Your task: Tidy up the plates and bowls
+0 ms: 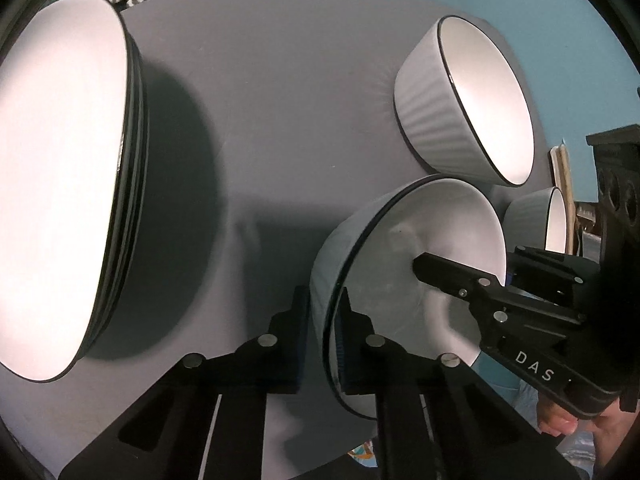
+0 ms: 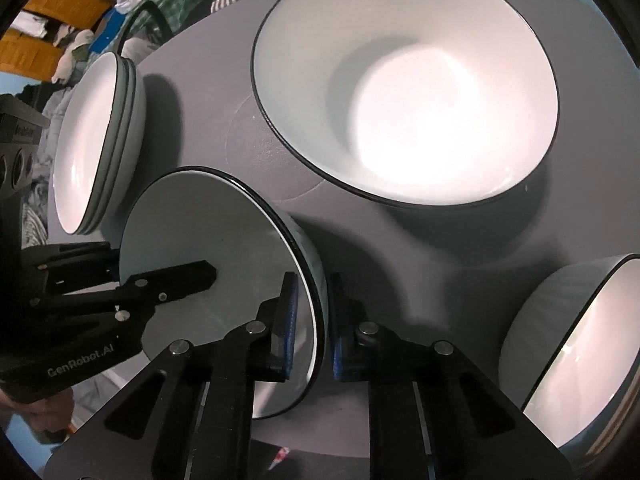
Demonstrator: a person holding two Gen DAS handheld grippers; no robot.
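A white ribbed bowl with a black rim sits between both grippers on the grey table. My left gripper is shut on its near rim, one finger outside and one inside. My right gripper is shut on the opposite rim of the same bowl. Each gripper shows in the other's view: the right one and the left one. A stack of white plates stands at the left; it also shows in the right wrist view.
A second ribbed bowl stands behind the held one and a third at the far right. In the right wrist view they are the large bowl and the bowl at the lower right. Clutter lies beyond the table's far edge.
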